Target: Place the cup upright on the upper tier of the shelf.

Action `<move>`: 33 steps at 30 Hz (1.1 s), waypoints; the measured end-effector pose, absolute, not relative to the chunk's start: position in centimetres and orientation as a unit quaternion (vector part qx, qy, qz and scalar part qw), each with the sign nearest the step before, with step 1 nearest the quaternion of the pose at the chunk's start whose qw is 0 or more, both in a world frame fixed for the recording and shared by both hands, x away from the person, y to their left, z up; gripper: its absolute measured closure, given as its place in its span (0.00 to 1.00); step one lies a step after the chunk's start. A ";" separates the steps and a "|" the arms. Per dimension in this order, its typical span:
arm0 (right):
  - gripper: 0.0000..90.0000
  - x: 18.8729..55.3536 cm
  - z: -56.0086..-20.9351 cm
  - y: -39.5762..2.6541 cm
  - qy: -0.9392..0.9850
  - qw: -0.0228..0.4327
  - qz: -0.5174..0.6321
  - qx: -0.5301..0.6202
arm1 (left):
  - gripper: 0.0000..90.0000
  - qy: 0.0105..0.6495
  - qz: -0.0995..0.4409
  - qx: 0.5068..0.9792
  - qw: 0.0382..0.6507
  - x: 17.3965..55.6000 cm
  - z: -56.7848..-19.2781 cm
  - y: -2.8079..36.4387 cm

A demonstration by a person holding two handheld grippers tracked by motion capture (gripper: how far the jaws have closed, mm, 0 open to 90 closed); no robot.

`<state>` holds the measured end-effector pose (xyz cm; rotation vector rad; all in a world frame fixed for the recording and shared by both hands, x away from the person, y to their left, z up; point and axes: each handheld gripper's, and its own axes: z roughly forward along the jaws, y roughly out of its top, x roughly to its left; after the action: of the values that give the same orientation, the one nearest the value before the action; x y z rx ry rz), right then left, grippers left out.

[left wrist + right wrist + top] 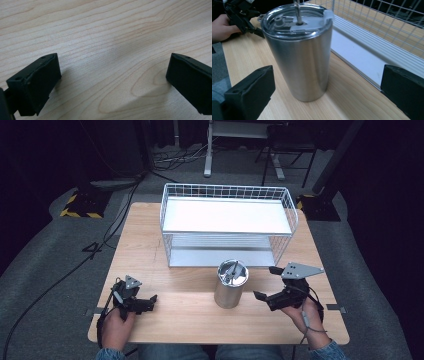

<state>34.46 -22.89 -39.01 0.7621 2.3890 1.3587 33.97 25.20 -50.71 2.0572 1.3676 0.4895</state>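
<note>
A stainless steel tumbler [229, 283] with a clear lid and a metal straw stands upright on the wooden table [190, 320], just in front of the white wire shelf rack [227, 222]. In the right gripper view the tumbler [299, 52] stands between and a little beyond the two spread jaws. My right gripper [265, 282] is open just right of the tumbler, not touching it. At the front left of the table my left gripper [150, 300] is open with only bare wood [110, 50] between its jaws.
The wire rack has a white upper shelf [225, 215] and a lower shelf [220, 255]; its lower shelf edge [362, 55] runs right of the tumbler. Beyond the table lie grey floor, cables and stand bases [82, 202].
</note>
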 end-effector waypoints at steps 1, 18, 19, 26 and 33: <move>0.00 34.5 -39.1 -22.6 0.830 0.142 0.472 0.262 | 0.00 0.517 0.185 0.778 0.307 34.0 -50.7 25.2; 0.00 35.6 -40.8 -17.8 0.843 0.116 0.471 0.232 | 0.00 0.517 0.185 0.778 0.307 34.0 -50.7 25.2; 0.00 35.7 -41.0 -17.4 0.844 0.115 0.471 0.230 | 0.00 0.517 0.185 0.777 0.307 34.0 -50.7 25.2; 0.00 36.3 -41.6 -16.2 0.842 0.117 0.475 0.227 | 0.00 0.517 0.185 0.777 0.307 34.0 -50.7 25.2; 0.00 36.8 -42.2 -15.2 0.839 0.126 0.477 0.230 | 0.00 0.517 0.185 0.777 0.307 34.0 -50.7 25.2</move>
<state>36.84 -15.18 -42.19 0.6703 2.4425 1.3905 33.97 25.20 -50.71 2.0569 1.3678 0.4903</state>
